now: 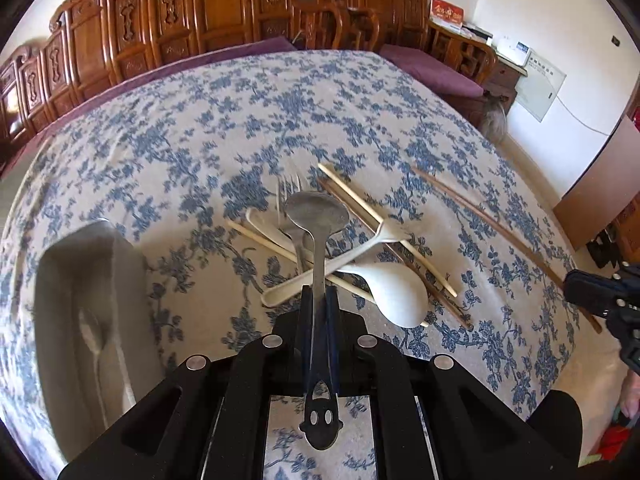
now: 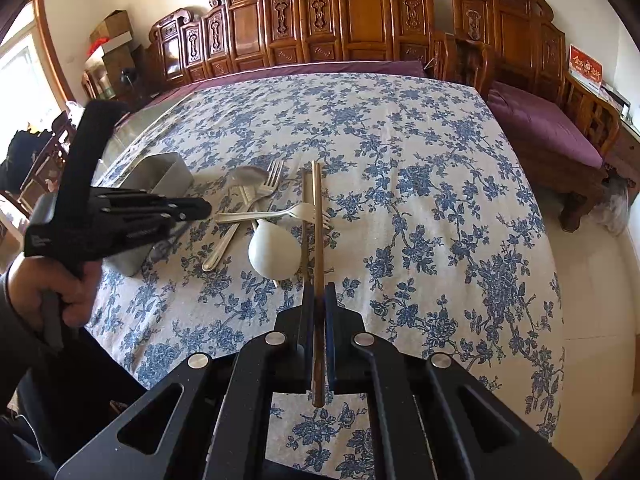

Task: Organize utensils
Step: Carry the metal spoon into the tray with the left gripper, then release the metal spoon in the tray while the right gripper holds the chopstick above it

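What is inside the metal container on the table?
In the left wrist view, the metal container holds one metal spoon, bowl upward. Its floor and near side are hidden, so anything else inside cannot be seen.

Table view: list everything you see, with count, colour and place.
held spoon: one, silver, above the pile
held chopstick: one, dark brown, over the pile
metal bin: one, grey, left of the pile
binned spoon: one, silver, inside the bin
metal fork: one, silver, in the pile
pale fork: one, cream, across the pile
white spoon: one, pile's near side
pale chopsticks: two, cream, in the pile
loose dark chopsticks: brown, count unclear, in the pile
tablecloth: one, white with blue flowers
carved furniture: brown, behind the table
left tongs: black, shut on the held spoon
right tongs: black, shut on the held chopstick
hand: one, gripping the left tool
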{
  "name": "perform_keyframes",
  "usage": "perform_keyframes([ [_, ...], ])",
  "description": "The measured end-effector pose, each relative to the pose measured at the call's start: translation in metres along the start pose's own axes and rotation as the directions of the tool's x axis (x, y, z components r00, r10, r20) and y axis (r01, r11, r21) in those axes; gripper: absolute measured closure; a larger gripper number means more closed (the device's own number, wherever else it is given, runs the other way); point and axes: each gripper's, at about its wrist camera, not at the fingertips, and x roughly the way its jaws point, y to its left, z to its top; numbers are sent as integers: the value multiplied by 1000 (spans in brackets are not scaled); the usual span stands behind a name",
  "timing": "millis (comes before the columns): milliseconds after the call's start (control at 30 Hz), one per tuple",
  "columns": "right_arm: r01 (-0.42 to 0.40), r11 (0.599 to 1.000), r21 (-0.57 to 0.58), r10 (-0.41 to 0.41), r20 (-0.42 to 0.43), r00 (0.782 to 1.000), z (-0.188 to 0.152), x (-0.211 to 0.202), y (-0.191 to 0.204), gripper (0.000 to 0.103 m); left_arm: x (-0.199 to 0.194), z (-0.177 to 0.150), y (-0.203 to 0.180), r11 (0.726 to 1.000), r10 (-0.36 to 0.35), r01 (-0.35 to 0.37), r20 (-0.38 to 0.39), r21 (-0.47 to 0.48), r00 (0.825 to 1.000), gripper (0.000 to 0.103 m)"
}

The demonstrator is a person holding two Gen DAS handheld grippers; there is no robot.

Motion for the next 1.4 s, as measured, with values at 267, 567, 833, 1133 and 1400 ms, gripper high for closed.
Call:
perform_keyframes([
  [267,-7,999,-42,7,9,1000,12,4,27,97,-40,-7,27,1000,13,-13,50,-9,999,98],
  [567,-42,995,-90,45,28,999,33,8,76,97,-71,-24,73,997,55,-51,81,-53,995,98],
  [833,-74,989,-130,78,25,997,47,19,117,97,-68,-43,119,989,100,-94,54,-111,993,98],
  [1133,-100,982,-159,100,-7,995,59,42,145,97,-31,-57,162,975,147,-152,-44,-164,988,98],
  [1400,-111,978,-174,107,-33,994,62,57,156,97,-8,-55,169,971,169,-186,-115,-150,979,98],
])
